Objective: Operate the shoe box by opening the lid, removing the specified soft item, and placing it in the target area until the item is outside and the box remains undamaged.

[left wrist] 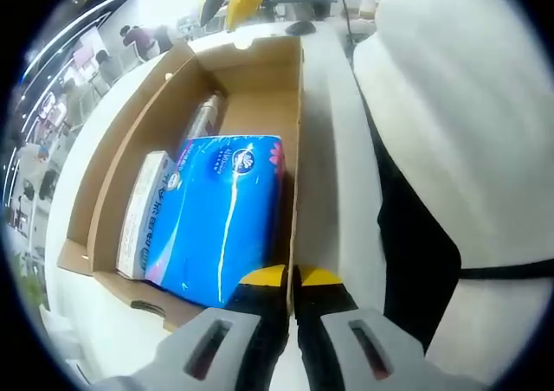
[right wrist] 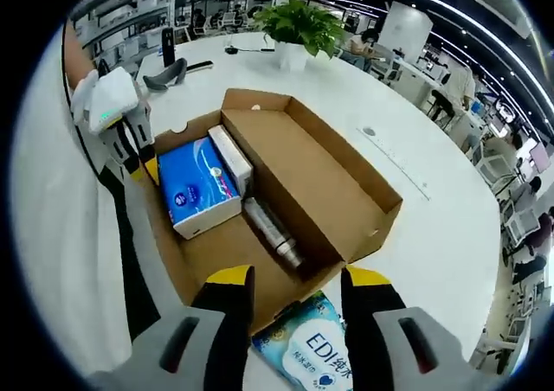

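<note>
Open shoe box [right wrist: 286, 183] lying on the worktop [right wrist: 433, 227]: the left hand-held gripper [left wrist: 291, 278] pinching its side wall, the right hand-held gripper [right wrist: 294, 289] hovering spread, while the blue tissue pack [right wrist: 197, 183], seemingly light and compressible, is awaiting a mid-body grasp inside.

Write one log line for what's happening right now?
box: open | blue tissue pack: inside | left gripper: shut on box wall | right gripper: open

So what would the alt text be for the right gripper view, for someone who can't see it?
An open cardboard shoe box sits on a white table, holding a blue tissue pack, a white carton and a metallic cylinder. The right gripper hangs open above a blue-and-white pack outside the box. The left gripper is at the box's far side.
</note>
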`<action>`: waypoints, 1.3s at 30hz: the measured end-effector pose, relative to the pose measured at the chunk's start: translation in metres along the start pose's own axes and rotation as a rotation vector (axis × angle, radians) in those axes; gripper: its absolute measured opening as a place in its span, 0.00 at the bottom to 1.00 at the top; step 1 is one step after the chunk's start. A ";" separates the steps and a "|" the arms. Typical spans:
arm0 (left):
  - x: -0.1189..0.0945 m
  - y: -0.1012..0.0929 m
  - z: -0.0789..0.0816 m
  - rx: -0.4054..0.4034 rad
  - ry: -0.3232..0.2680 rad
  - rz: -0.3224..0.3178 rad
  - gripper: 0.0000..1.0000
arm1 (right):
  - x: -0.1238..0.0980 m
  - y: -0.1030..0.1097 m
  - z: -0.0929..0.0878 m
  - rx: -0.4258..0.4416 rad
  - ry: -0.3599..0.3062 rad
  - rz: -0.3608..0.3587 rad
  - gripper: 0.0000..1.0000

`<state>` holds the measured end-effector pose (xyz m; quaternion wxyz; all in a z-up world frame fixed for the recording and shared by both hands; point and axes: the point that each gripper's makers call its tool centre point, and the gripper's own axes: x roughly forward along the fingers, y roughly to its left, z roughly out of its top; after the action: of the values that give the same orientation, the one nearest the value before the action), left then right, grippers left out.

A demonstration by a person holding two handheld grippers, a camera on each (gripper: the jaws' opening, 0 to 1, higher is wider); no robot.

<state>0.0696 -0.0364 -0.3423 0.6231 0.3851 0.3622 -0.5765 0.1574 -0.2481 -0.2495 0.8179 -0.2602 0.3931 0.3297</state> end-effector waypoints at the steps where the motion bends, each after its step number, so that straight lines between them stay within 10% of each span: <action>1: 0.000 0.000 0.000 -0.001 0.000 0.000 0.02 | 0.001 0.001 0.001 -0.003 -0.001 0.001 0.40; 7: 0.001 0.000 0.000 -0.001 -0.001 0.004 0.02 | 0.012 0.011 0.000 -0.144 0.022 0.010 0.37; 39: 0.003 0.001 0.000 -0.003 -0.006 0.013 0.02 | 0.042 0.037 0.001 -0.129 0.040 0.039 0.44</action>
<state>0.0705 -0.0377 -0.3444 0.6284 0.3845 0.3589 -0.5731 0.1503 -0.2095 -0.2893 0.7850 -0.3111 0.3922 0.3648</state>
